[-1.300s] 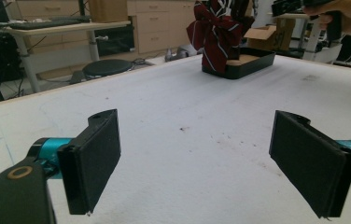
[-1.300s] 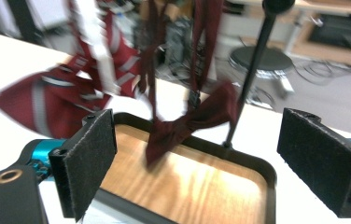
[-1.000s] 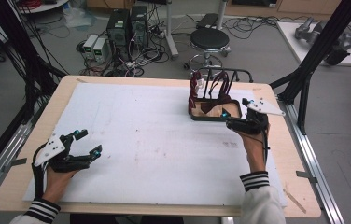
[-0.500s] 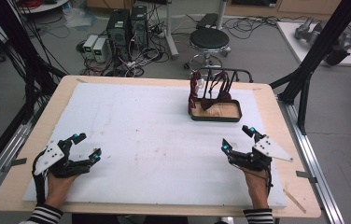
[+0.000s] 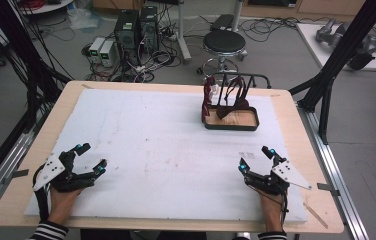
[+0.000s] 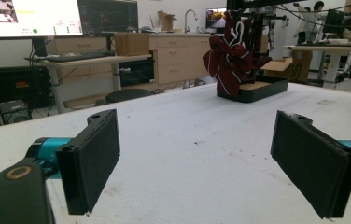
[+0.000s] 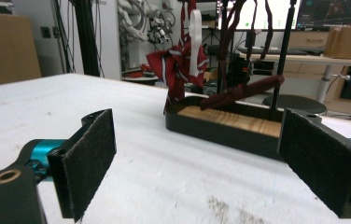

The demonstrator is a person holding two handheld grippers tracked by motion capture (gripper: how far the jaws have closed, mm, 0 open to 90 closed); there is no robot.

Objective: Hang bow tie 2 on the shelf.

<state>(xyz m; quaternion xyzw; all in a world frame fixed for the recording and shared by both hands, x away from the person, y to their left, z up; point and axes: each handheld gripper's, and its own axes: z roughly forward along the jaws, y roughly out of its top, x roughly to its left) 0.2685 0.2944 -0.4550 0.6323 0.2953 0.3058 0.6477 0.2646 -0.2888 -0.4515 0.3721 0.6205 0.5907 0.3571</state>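
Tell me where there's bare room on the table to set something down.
The white mat is bare between the left hand-held gripper and the right hand-held gripper, and across its whole left and middle. It is crowded only at the far right, where the tie rack stands with dark red ties on it.

High view: set above the near table edge, faced forward and down, far off.
Left gripper view: set low behind its jaws, faced across the table.
Right gripper view: set likewise, nearer.
Shared: the tie rack [image 5: 230,106] [image 6: 244,65] [image 7: 220,88] ahead of both grippers.
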